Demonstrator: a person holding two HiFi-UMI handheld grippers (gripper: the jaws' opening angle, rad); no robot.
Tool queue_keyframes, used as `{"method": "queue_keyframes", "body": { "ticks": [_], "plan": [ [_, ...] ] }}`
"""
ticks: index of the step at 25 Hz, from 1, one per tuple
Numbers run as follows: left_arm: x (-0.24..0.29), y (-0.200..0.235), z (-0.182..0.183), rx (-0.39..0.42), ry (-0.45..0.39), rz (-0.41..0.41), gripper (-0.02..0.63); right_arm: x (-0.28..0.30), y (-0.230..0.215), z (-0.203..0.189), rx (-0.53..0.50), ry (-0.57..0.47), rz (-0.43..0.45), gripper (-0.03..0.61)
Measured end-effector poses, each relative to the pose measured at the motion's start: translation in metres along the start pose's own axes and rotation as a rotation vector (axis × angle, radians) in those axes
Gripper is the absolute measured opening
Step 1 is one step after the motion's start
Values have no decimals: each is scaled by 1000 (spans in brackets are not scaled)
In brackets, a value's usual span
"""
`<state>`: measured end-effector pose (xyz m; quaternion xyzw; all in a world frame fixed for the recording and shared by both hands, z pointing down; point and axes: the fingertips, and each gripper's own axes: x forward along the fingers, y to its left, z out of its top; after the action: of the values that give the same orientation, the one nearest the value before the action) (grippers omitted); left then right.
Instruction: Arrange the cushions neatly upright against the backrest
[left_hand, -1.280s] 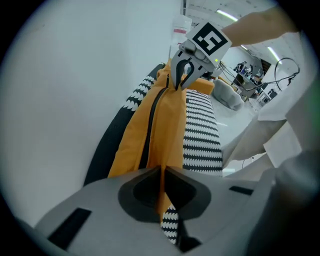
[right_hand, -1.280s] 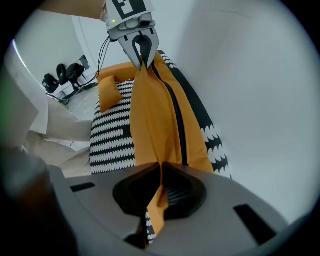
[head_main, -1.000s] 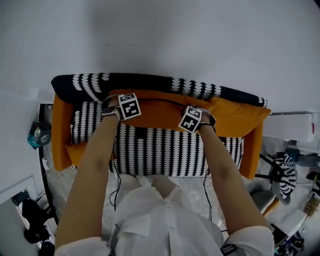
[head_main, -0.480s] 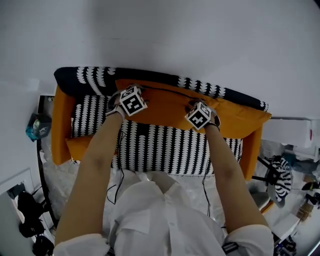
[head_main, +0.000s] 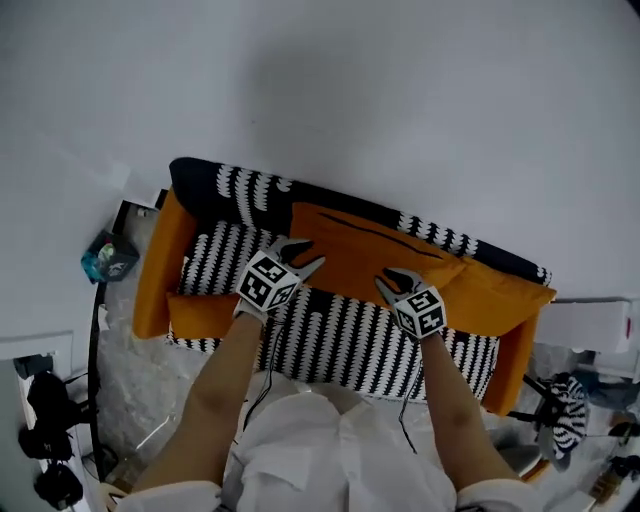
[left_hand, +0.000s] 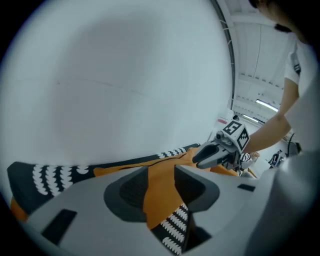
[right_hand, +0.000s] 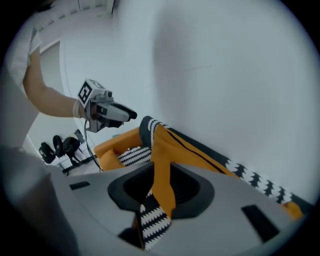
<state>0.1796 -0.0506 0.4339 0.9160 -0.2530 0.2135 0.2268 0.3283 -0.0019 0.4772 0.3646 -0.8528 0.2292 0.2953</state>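
A large orange cushion (head_main: 360, 248) stands upright against the black-and-white sofa backrest (head_main: 240, 185). A second orange cushion (head_main: 490, 295) leans at the right end. A small orange cushion (head_main: 200, 312) lies on the seat by the left arm. My left gripper (head_main: 300, 256) hovers just in front of the large cushion's left edge. It is open and its jaws have just been closing partway, with nothing between them. My right gripper (head_main: 396, 281) hovers before the cushion's lower right, open, and its jaws have just been opening on nothing. Each gripper view shows the cushion (left_hand: 160, 195) (right_hand: 167, 150) beyond its jaws and the other gripper (left_hand: 212, 152) (right_hand: 117, 114).
The sofa has orange armrests (head_main: 160, 265) and a patterned seat (head_main: 340, 335), and it backs onto a white wall. A teal object (head_main: 108, 258) sits on a dark stand to the left. A white box (head_main: 590, 325) and a patterned item (head_main: 570, 405) are at the right.
Both grippers let go of the large cushion's top edge, opened, and drew up and back from it. The cushion now stands against the backrest. The head view has swung.
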Motion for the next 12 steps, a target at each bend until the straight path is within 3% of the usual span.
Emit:
{"method": "queue_keyframes", "body": {
  "ticks": [4,7,12],
  "plan": [
    [-64,8,-24,-27,-24,41,176,16,53,17,110,-79,76,110],
    [-123,30,-53,-84,-41,122,172,50,98,36,83,-69,162,114],
    [-193,53,-110,-118,33,174,175,93,174,38,3,3,259,137]
  ]
}}
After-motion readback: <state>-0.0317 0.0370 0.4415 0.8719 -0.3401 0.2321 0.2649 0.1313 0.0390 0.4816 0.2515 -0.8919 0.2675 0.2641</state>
